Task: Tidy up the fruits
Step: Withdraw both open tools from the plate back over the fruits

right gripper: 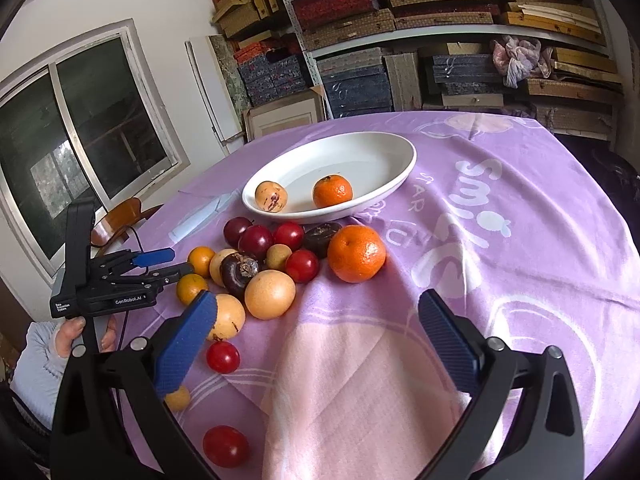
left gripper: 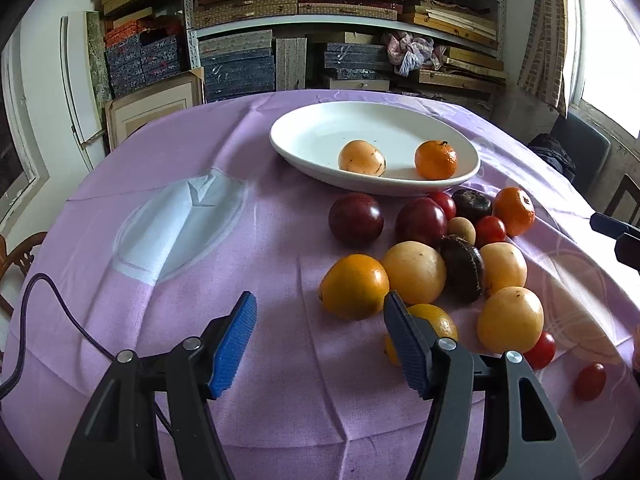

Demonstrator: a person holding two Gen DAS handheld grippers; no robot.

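Note:
A white oval dish [left gripper: 304, 136] [right gripper: 384, 156] on the purple cloth holds a pale orange fruit [left gripper: 361, 157] [right gripper: 271, 197] and a mandarin [left gripper: 435, 159] [right gripper: 332, 191]. In front of it lies a heap of fruit: dark plums [left gripper: 355, 219], a large mandarin [right gripper: 356, 253], yellow-orange fruits [left gripper: 354, 286] [right gripper: 270, 294], dark brown fruits [right gripper: 240, 270] and cherry tomatoes [right gripper: 223, 356]. My left gripper [left gripper: 320, 312] is open and empty, just left of the heap; it also shows in the right wrist view [right gripper: 172, 262]. My right gripper [right gripper: 316, 316] is open and empty, in front of the heap.
The table is round, under a purple cloth [left gripper: 200, 320] with pink and white prints. Shelves of stacked boxes [left gripper: 340, 20] stand behind it. A window [right gripper: 80, 128] and a wooden chair [right gripper: 120, 216] are on the left. A cable [left gripper: 60, 312] trails over the cloth.

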